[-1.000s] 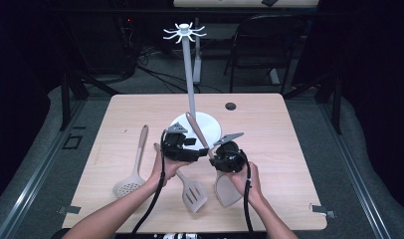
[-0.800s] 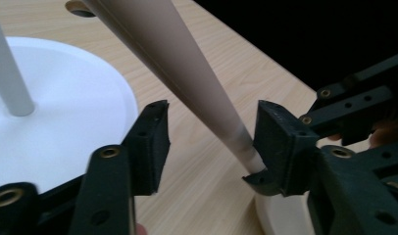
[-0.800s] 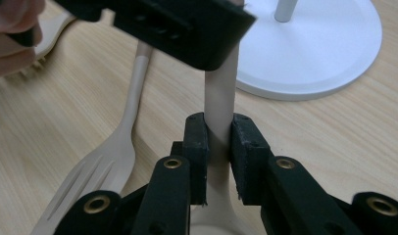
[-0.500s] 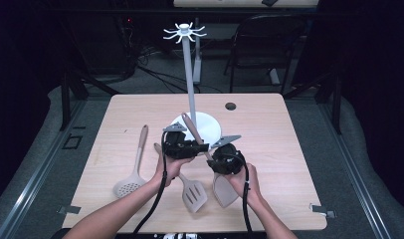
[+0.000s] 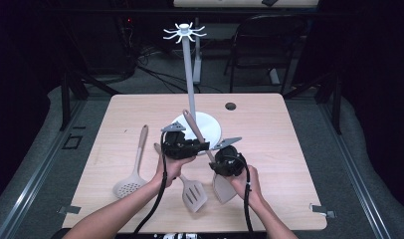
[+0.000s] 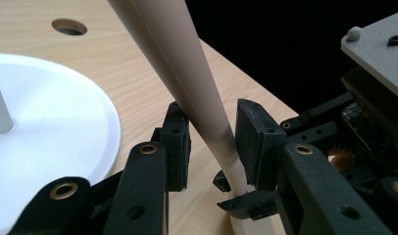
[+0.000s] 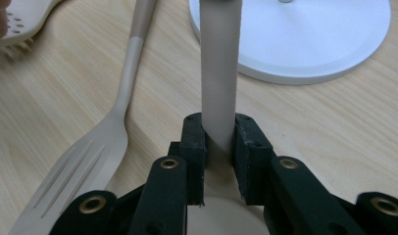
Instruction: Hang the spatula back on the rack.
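A beige spatula (image 5: 222,188) is held tilted, its blade low near the table's front and its handle (image 5: 190,122) rising toward the stand. My right gripper (image 5: 214,157) (image 7: 219,132) is shut on the handle near the blade; its jaws have just been closing, with the pads pressed on both sides. My left gripper (image 5: 202,145) (image 6: 211,132) grips the same handle (image 6: 187,83) higher up. Its jaws have also just been closing, and the pads meet the handle. The right gripper's body (image 6: 368,127) sits close beside it.
The stand's white round base (image 5: 212,130) (image 7: 305,44) and grey pole (image 5: 189,69) with top hooks are just beyond the grippers. A slotted turner (image 5: 193,193) (image 7: 74,171) lies at the front. A perforated skimmer (image 5: 128,187) lies to the left. A cable hole (image 5: 231,106) is farther back.
The left gripper's jaws have drawn in onto the spatula's handle. Both hands and the spatula stay where they were.
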The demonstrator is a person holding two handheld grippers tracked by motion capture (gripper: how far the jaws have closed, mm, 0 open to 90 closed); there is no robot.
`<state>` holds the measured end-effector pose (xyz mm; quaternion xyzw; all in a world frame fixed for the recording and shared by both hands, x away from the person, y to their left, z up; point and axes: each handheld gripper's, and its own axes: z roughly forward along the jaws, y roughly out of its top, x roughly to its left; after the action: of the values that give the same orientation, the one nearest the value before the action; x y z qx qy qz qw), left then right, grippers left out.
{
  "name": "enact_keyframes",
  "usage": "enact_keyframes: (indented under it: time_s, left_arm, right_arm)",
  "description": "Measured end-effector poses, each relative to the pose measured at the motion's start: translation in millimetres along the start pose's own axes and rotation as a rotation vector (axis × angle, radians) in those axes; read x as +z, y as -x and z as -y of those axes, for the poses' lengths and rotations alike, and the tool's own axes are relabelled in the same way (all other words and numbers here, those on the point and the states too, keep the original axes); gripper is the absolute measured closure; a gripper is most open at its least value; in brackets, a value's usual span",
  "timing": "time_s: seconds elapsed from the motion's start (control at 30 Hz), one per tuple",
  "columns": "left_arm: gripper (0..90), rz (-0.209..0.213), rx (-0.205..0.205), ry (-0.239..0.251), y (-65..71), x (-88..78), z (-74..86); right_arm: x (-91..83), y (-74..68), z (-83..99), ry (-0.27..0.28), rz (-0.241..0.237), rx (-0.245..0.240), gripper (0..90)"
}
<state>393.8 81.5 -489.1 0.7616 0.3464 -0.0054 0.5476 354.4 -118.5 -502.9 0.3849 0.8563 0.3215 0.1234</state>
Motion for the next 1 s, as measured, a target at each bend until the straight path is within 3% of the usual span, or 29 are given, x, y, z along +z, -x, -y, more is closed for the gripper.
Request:
enact_keyframes:
  time_s: [0.17, 0.3, 0.37, 0.5, 0.57, 0.67, 0.73, 0.77, 0.9, 1.0]
  left_arm:
    - [71.4, 0.007, -0.023, 0.032, 3.9, 0.0, -3.6]
    - [74.4, 0.035, -0.01, 0.043, 12.5, 0.1, -14.2]
    - [76.1, 0.069, 0.0, 0.052, 18.0, 1.1, -22.9]
    - [77.1, 0.067, 0.033, 0.057, 25.2, 2.2, -30.9]
    - [77.2, 0.06, 0.083, 0.04, 30.0, 2.3, -40.2]
    - [77.2, 0.059, 0.104, 0.032, 31.6, 1.6, -46.2]
    - [77.1, 0.055, 0.127, 0.024, 31.2, 0.8, -51.8]
    - [77.1, 0.055, 0.136, 0.021, 30.4, 0.6, -54.2]
    - [77.1, 0.058, 0.156, 0.017, 25.3, -1.1, -62.5]
    - [77.1, 0.051, 0.165, 0.006, 21.3, -1.9, -68.1]
  right_arm:
    - [-3.0, -2.1, -1.2, 0.023, 0.011, -0.012, 76.3]
    - [-13.3, -1.0, -1.5, 0.079, 0.026, -0.007, 73.9]
    - [-19.1, 0.4, -0.5, 0.106, 0.024, -0.004, 70.5]
    - [-26.8, 3.5, 2.4, 0.134, 0.01, -0.003, 65.1]
    - [-34.8, 7.9, 7.3, 0.161, -0.005, 0.013, 50.5]
    - [-41.1, 13.6, 13.1, 0.173, 0.021, 0.049, 30.6]
    - [-42.4, 16.0, 14.8, 0.165, 0.028, 0.051, 26.3]
    - [-43.0, 21.5, 18.2, 0.154, 0.037, 0.068, 16.8]
    - [-43.3, 29.8, 22.3, 0.147, 0.046, 0.081, 12.8]
    - [-42.6, 37.1, 24.3, 0.126, 0.088, 0.102, 11.2]
